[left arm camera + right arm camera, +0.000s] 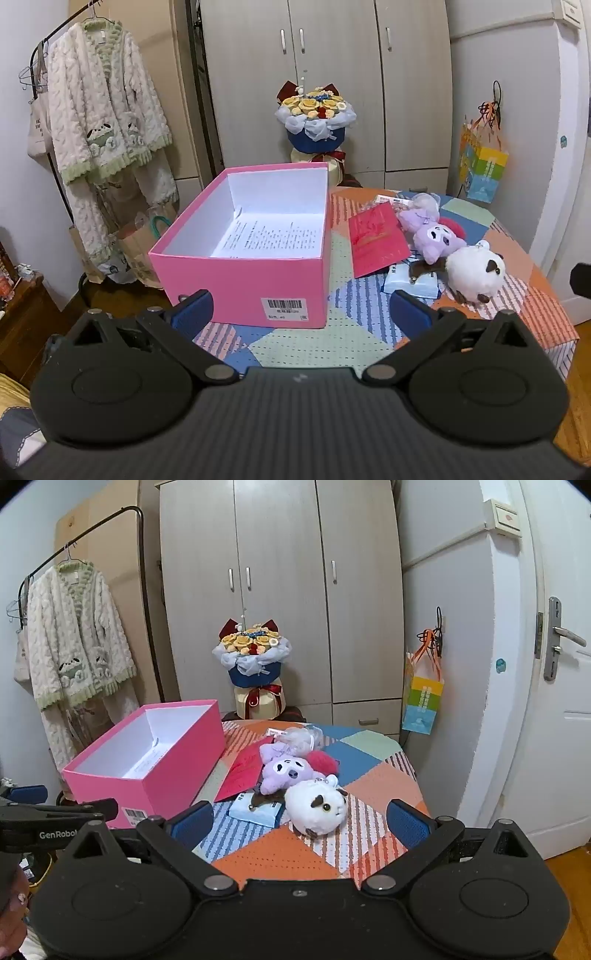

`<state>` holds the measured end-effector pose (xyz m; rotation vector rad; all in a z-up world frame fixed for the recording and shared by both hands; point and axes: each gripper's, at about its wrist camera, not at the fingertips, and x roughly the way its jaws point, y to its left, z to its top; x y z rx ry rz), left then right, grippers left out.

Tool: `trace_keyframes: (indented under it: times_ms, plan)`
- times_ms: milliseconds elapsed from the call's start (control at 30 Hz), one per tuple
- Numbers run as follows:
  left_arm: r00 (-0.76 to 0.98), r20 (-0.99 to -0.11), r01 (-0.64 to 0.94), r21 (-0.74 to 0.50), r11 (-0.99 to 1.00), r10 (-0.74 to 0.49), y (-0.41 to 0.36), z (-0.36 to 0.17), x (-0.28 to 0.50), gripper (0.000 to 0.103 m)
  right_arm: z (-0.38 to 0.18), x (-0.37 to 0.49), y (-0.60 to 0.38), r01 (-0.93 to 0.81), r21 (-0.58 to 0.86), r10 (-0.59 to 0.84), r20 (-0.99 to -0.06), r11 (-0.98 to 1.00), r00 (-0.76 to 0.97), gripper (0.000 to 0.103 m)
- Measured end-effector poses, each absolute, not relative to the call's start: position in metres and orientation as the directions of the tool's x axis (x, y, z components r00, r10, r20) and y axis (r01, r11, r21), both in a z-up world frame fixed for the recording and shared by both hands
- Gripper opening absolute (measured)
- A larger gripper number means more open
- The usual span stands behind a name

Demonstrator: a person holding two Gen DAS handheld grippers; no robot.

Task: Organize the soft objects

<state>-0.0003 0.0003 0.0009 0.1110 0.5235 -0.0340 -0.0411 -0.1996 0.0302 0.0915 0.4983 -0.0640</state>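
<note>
An open pink box [243,280] with a printed sheet inside stands on the left of the patchwork table [314,343]; it also shows in the right wrist view [147,779]. To its right lie a white round plush [474,273] [316,805], a purple plush [437,238] [284,773] and a red fluffy plush [325,760]. My left gripper [301,308] is open and empty in front of the box. My right gripper [299,818] is open and empty, just before the white plush.
A red envelope [376,240] and a blue tissue pack [410,282] lie between box and plushes. A clear bag [301,738] lies behind. A flower bouquet [316,114], wardrobe, clothes rack with pyjamas [107,118] and a hanging gift bag [482,166] stand beyond the table.
</note>
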Motion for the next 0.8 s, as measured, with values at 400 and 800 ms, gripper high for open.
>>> trace_keyframes:
  times_ms: [400,800]
  plan:
    - [0.884,-0.467,0.045,0.049,0.998,-0.017,0.006,-0.004,-0.008,0.103,0.021,-0.044,-0.205,0.085,0.07,-0.039,-0.499,0.994,0.866,0.102]
    - [0.895,-0.447,0.041,0.053,0.998,-0.013,0.008,-0.013,-0.014,0.103,0.02,-0.049,-0.2,0.095,0.045,-0.059,-0.507,0.995,0.86,0.102]
